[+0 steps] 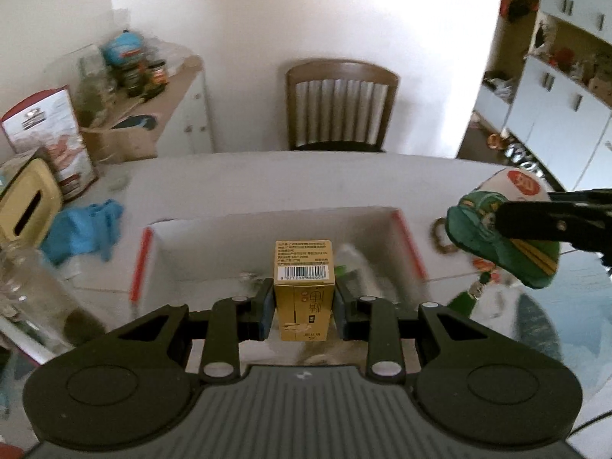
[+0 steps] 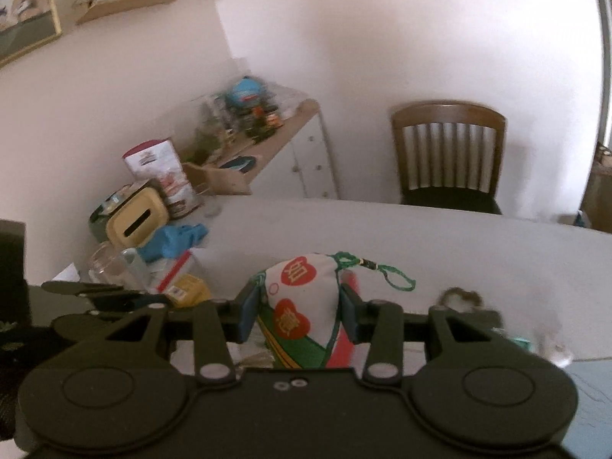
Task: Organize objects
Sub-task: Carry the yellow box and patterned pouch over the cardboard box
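Pinching a small gold carton upright between its blue pads, the left gripper holds it above the open white cardboard box on the pale table, where a clear plastic bottle lies inside. To its right, the right gripper has its jaws pressed on either side of a stuffed cloth pouch, white with red apples and a green cord loop, carried clear of the tabletop. A blue cloth, a tan tissue box and a glass jar sit at the table's left end, and a brown chair stands beyond the far edge.
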### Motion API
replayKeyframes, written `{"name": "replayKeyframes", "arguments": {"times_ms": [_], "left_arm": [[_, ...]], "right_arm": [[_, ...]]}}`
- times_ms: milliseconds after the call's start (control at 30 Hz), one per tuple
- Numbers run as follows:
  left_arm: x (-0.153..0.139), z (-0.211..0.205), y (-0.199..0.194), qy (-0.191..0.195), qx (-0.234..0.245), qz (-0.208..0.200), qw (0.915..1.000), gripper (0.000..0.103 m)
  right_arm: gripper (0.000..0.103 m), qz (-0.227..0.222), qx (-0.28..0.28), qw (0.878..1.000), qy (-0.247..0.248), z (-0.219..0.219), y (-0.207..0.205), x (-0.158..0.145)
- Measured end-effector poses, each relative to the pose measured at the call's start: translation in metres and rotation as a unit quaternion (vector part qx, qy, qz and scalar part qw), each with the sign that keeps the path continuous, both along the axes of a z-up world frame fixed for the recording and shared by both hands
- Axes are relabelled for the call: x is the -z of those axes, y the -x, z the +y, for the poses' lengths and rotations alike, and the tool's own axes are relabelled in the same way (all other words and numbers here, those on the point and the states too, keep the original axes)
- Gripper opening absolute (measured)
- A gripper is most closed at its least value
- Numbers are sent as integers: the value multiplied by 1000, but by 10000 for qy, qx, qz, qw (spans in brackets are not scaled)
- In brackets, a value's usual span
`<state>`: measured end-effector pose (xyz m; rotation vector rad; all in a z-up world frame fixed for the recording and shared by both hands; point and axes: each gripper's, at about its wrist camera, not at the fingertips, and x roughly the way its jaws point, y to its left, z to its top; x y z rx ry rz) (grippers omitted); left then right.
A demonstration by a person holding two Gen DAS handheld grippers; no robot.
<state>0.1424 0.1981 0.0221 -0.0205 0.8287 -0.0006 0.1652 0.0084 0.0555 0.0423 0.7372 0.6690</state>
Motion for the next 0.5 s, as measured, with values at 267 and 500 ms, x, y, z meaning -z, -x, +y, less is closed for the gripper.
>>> {"name": "replayKeyframes", "arguments": {"times_ms": [267, 500], "left_arm": [[25, 38, -7, -241, -162, 322, 9991, 30], [54, 46, -21, -578, -101, 623, 9963, 30]], "right_arm": [[43, -9, -455, 9986, 253, 59, 6, 15], [43, 66, -893, 9924, 840, 92, 18, 50]]}}
